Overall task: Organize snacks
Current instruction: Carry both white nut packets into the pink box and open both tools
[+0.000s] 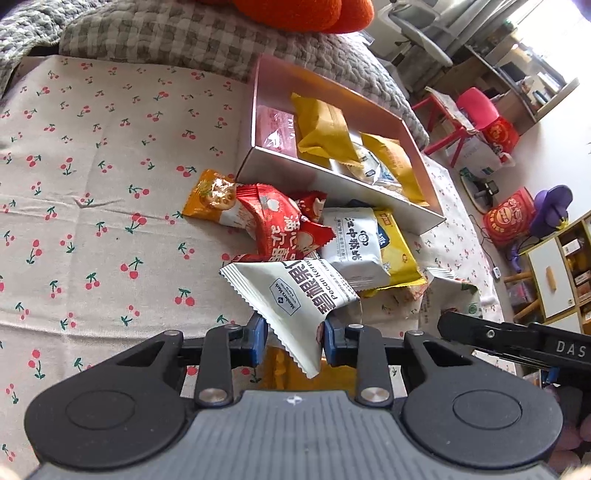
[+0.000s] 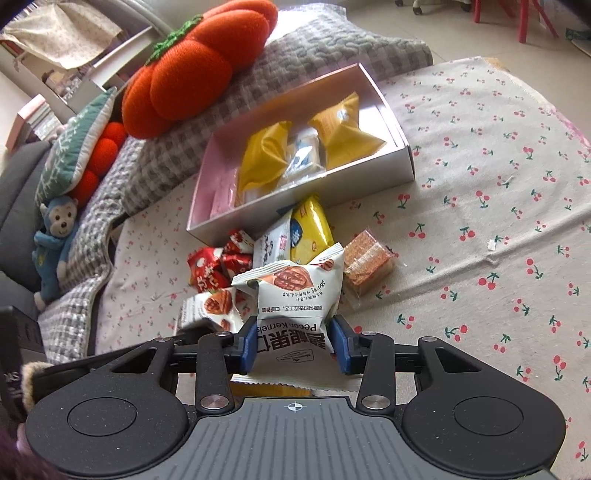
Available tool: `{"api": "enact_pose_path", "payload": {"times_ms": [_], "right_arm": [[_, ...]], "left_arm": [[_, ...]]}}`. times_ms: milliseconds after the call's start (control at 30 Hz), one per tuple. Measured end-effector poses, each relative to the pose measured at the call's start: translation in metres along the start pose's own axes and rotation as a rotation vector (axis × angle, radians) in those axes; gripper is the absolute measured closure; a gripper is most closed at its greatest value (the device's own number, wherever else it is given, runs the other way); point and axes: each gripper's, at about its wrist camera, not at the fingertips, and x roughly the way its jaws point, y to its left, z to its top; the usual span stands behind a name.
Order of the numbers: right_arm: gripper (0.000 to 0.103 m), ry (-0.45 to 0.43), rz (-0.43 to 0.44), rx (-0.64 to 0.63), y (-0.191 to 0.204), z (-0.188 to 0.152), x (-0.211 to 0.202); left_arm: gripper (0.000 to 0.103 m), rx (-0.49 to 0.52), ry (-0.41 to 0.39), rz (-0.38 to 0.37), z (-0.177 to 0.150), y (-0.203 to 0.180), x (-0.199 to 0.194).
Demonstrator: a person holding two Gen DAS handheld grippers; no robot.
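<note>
My left gripper (image 1: 295, 341) is shut on a white pecan kernels packet (image 1: 295, 295), held just above the cherry-print cloth. My right gripper (image 2: 295, 343) is shut on a second white pecan kernels packet (image 2: 295, 302). The left gripper's packet (image 2: 212, 308) shows to the left in the right wrist view. A pink open box (image 1: 258, 110) (image 2: 369, 85) holds yellow packets (image 1: 323, 127) (image 2: 343, 129), a clear-wrapped biscuit and a pink packet. Loose snacks lie in front of it: red packets (image 1: 273, 225) (image 2: 207, 269), an orange one (image 1: 212, 195), a white one (image 1: 354, 243), a yellow one (image 2: 308, 232).
A brown clear-wrapped cracker pack (image 2: 365, 262) lies right of the pile. A grey checked blanket (image 1: 166, 33), an orange pumpkin cushion (image 2: 192, 70) and a blue monkey toy (image 2: 55, 236) sit behind the box. The right gripper's black arm (image 1: 517, 343) shows at the right.
</note>
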Motion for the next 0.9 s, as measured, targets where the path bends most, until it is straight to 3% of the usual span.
{"api": "enact_pose_path", "payload": {"times_ms": [500,900], "right_arm": [[0.063,-0.109,0.03,0.024,0.006,0.021,-0.028],[0.063,-0.211,0.034,0.106,-0.002,0.065,-0.004]], "left_arm": [[0.077,0.029,-0.13,0.002,0.008,-0.021,-0.031],[0.077,0.153,-0.255,0.107,0.047,-0.044,-0.004]]}}
